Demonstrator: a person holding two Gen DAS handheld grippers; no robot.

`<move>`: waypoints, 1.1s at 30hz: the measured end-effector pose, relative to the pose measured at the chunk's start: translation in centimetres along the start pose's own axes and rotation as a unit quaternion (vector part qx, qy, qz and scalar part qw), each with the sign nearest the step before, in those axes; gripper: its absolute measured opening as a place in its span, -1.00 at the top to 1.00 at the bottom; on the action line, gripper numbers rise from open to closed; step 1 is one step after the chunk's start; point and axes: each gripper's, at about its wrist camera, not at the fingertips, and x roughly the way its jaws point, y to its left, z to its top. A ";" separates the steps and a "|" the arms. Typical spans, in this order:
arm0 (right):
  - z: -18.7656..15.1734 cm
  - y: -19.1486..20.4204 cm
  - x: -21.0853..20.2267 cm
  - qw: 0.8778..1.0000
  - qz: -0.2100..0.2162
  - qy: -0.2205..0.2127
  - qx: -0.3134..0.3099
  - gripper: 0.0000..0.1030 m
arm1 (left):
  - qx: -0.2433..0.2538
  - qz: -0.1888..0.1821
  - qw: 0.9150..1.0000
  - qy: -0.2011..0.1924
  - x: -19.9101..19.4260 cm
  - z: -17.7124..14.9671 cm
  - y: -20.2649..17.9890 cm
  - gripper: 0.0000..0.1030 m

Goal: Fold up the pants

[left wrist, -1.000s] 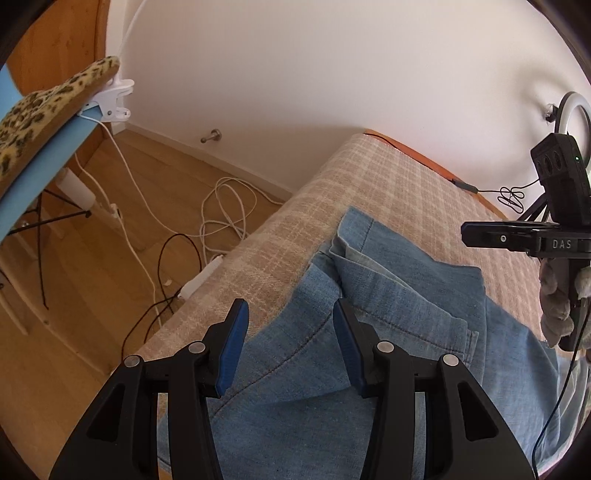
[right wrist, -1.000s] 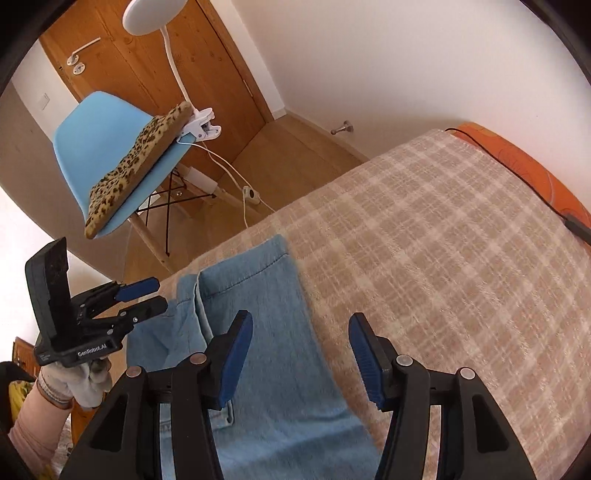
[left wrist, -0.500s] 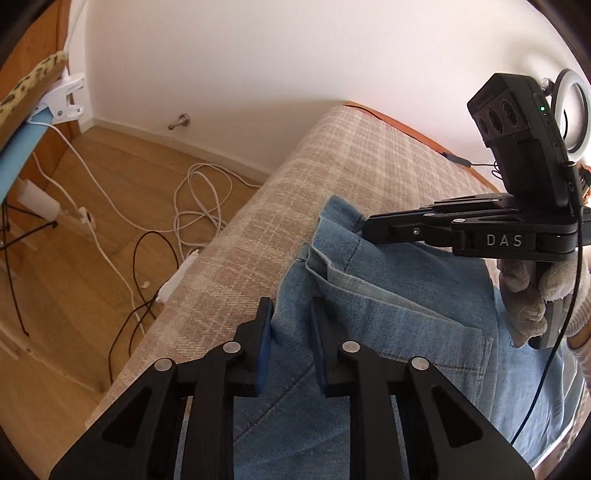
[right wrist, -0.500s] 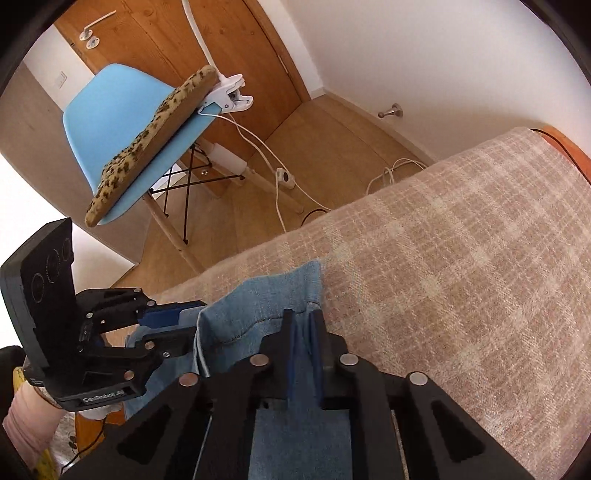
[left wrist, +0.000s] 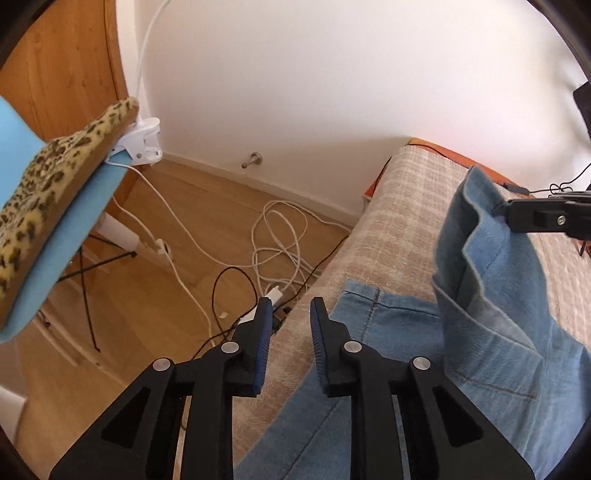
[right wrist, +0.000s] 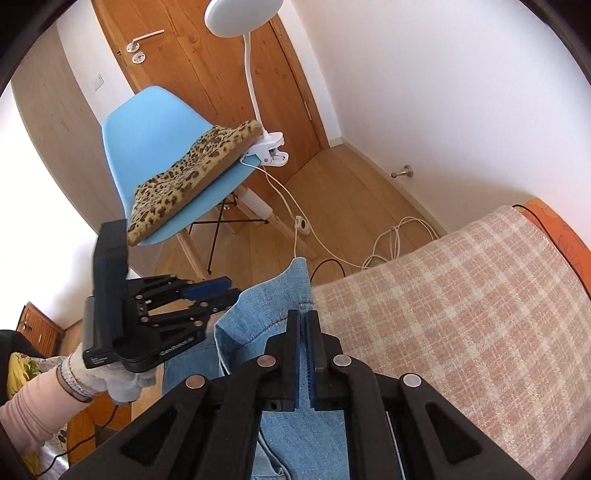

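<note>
Light blue denim pants (left wrist: 498,332) lie on the checked bed cover (left wrist: 406,206). My right gripper (right wrist: 304,317) is shut on the hem of a leg, and the denim (right wrist: 258,306) rises between its pads. In the left wrist view the right gripper (left wrist: 498,210) holds that hem lifted off the bed. My left gripper (left wrist: 291,306) hovers over the bed's edge, left of the pants. Its jaws are opening with nothing between them. Seen from the right wrist, the left gripper (right wrist: 231,290) sits just left of the raised denim, in a gloved hand (right wrist: 110,384).
A blue chair (right wrist: 155,147) with a leopard-print cushion (left wrist: 55,177) stands left of the bed, a white clip lamp (right wrist: 240,14) clamped to it. White and black cables (left wrist: 280,240) lie on the wooden floor. A wooden door (right wrist: 207,66) stands behind.
The right gripper shut on the leg hem and lifted it. The left gripper closed on the denim, then let go, swung left off the pants and parted its jaws a little.
</note>
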 end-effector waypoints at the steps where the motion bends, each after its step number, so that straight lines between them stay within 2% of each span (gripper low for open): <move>1: 0.1 0.0 0.7 1.000 -0.002 0.008 0.001 0.99 | -0.009 -0.007 1.000 -0.007 -1.1 -0.3 0.3 0.43; 3: 0.2 -0.1 2.0 1.000 -0.007 0.023 0.001 0.99 | -0.014 -0.041 0.999 -0.018 -3.4 -1.4 0.3 0.36; 5: 0.4 0.0 3.3 0.999 -0.015 0.033 -0.002 0.99 | -0.003 -0.071 0.997 -0.020 -5.3 -2.9 -1.0 0.11; 6: 0.4 0.0 3.9 0.999 -0.017 0.037 -0.002 0.99 | 0.008 -0.084 0.996 -0.020 -6.1 -3.8 -1.8 0.09; 11: 0.4 -0.5 5.6 0.998 -0.029 0.053 0.005 0.99 | 0.071 -0.141 0.988 0.009 -7.2 -7.1 -7.6 -0.12; 15: 0.5 -0.9 5.7 0.998 -0.029 0.054 0.015 0.99 | 0.153 -0.122 0.980 0.024 -6.3 -8.6 -12.2 -0.15; 18: 0.6 -1.4 5.5 0.998 -0.026 0.054 0.021 0.99 | 0.173 -0.119 0.977 0.043 -5.1 -8.8 -14.3 -0.18; 20: 0.7 -1.5 5.6 0.998 -0.024 0.054 0.022 0.99 | 0.182 -0.102 0.977 0.049 -4.0 -8.7 -15.0 -0.19; 22: 0.7 -1.6 5.7 0.998 -0.016 0.057 0.019 0.99 | 0.174 -0.102 0.978 0.048 -3.2 -8.5 -15.0 -0.23; 24: 0.5 -1.7 5.9 0.998 -0.015 0.059 0.017 0.98 | 0.146 -0.118 0.981 0.048 -2.8 -8.3 -14.0 -0.11; 26: 0.3 -1.9 6.1 0.998 -0.014 0.061 0.018 0.98 | 0.119 -0.120 0.985 0.038 -2.6 -8.0 -13.0 0.51; 28: 0.1 -1.9 6.3 0.998 -0.015 0.063 0.017 0.98 | 0.089 -0.131 0.987 0.034 -2.6 -7.7 -11.6 0.86; 30: 0.0 -1.7 6.2 0.998 -0.017 0.061 0.013 0.98 | 0.046 -0.145 0.988 0.030 -2.8 -7.5 -9.9 0.89; 33: 0.1 -1.5 5.9 0.998 -0.013 0.054 0.012 0.98 | -0.029 -0.135 0.990 -0.003 -4.6 -8.4 -6.5 0.91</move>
